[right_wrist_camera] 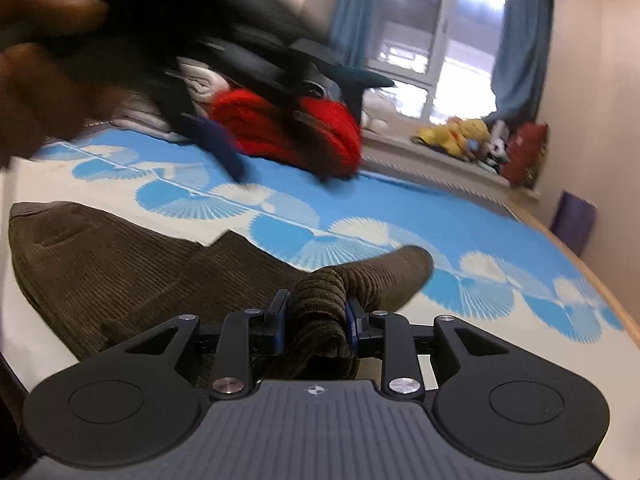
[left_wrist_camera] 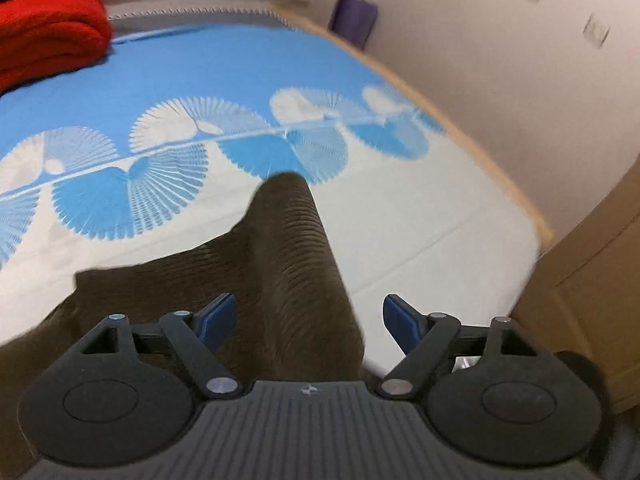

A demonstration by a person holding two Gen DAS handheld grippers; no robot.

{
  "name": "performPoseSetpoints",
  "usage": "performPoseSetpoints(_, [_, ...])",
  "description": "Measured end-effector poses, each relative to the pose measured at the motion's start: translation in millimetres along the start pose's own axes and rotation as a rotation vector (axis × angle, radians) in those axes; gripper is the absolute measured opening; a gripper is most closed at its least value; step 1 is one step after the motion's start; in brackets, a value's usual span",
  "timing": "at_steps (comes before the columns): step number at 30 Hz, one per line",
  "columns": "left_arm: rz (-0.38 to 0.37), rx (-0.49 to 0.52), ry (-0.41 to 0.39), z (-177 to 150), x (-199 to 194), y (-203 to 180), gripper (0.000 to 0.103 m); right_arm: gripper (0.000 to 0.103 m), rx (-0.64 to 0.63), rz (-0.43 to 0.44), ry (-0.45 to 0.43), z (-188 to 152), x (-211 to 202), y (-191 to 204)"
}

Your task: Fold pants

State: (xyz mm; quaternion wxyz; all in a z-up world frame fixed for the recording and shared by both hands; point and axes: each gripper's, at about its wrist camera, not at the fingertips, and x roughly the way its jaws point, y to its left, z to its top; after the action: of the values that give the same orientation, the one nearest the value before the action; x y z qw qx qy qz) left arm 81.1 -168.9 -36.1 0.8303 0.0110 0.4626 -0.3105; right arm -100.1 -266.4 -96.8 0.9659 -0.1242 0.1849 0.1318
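Brown corduroy is bunched between the fingers of the right gripper [right_wrist_camera: 314,322], which are clenched on a gathered fold of the pants [right_wrist_camera: 120,264]. From that pinch one trouser leg runs forward and a little to the right, ending in a rounded bend, while the wider part of the garment lies flat to the left on the bed [right_wrist_camera: 500,232], its long axis running roughly left to right across the right wrist view.

The left gripper [left_wrist_camera: 308,320] has its blue-padded fingers [left_wrist_camera: 218,318] spread wide apart, grasping nothing; a ridge of the pants [left_wrist_camera: 296,248] passes between them, pointing straight ahead.

The bed's cover is blue and white with fan-shaped patterns. A folded red blanket [left_wrist_camera: 48,28] lies at its far end. No writing is readable anywhere.
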Motion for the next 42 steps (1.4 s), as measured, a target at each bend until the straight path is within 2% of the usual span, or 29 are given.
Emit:
performPoseSetpoints(2, [0.021,0.015,0.036,10.4,23.4,-5.9,0.084,0.029,-0.052,0.02,-0.02,1.3,-1.3,8.9])
performPoseSetpoints(4, [0.073,0.025,0.065,15.3,37.1,-3.3,0.084,0.029,-0.103,0.043,-0.035,0.9,-2.2,18.6])
performPoseSetpoints(6, [0.139,0.046,0.105,12.9,48.4,3.6,0.074,0.029,-0.151,0.062,-0.048,2.0,-2.8,29.9])
performPoseSetpoints(8, [0.182,0.059,0.122,5.7,54.4,13.4,0.036,0.029,-0.203,0.083,-0.06,2.8,-3.4,42.1])
performPoseSetpoints(10, [0.227,0.053,0.125,-4.9,52.6,28.6,0.025,0.029,-0.221,0.114,-0.064,4.5,-3.2,49.8])
performPoseSetpoints(13, [0.225,-0.001,0.093,-20.2,28.3,60.7,0.021,0.032,-0.204,0.192,-0.046,8.4,-2.8,56.9])
performPoseSetpoints(17, [0.237,-0.022,0.033,-45.6,-21.5,113.0,0.02,0.042,-0.009,0.452,0.018,28.1,-2.8,48.7])
performPoseSetpoints(19, [0.263,-0.049,0.004,-60.8,-53.3,145.1,0.02,0.058,0.129,0.58,0.028,39.1,-2.4,40.0])
performPoseSetpoints(21, [0.282,-0.107,-0.012,-75.8,-86.0,181.6,0.02,0.066,0.252,0.662,0.04,46.0,2.6,32.9])
performPoseSetpoints(24, [0.319,-0.192,-0.046,-100.1,-133.2,236.5,0.02,0.066,0.379,0.719,0.068,52.0,15.3,30.1])
performPoseSetpoints(28, [0.396,-0.274,-0.069,-133.8,-175.9,304.8,0.02,0.066,0.41,0.672,0.128,52.6,38.8,40.6])
performPoseSetpoints(30, [0.38,-0.353,-0.052,-150.7,-183.1,337.9,0.023,0.066,0.424,0.652,0.163,52.2,55.4,58.5])
performPoseSetpoints(31, [0.378,-0.405,-0.037,-161.3,-182.9,354.5,0.032,0.066,0.437,0.644,0.18,51.2,62.4,64.1])
performPoseSetpoints(32, [0.412,-0.463,0.006,-169.7,-179.8,370.4,0.044,0.066,0.453,0.631,0.2,48.1,68.0,67.1])
performPoseSetpoints(33, [0.461,-0.512,0.029,-174.4,-178.4,381.6,0.048,0.066,0.469,0.615,0.224,44.1,74.3,71.0])
performPoseSetpoints(34, [0.495,-0.565,0.033,-178.8,-179.7,393.4,0.056,0.066,0.486,0.597,0.256,41.7,83.0,73.8])
performPoseSetpoints(35, [0.49,-0.602,0.031,-181.4,-181.2,401.3,0.065,0.066,0.499,0.581,0.287,37.9,90.7,78.7])
performPoseSetpoints(37, [0.429,-0.66,0.018,-187.1,-183.7,412.6,0.073,0.066,0.518,0.535,0.336,32.7,105.8,82.5])
performPoseSetpoints(42, [0.307,-0.689,0.076,-201.1,-159.0,408.1,0.082,0.067,0.561,0.44,0.443,25.2,143.5,94.2])
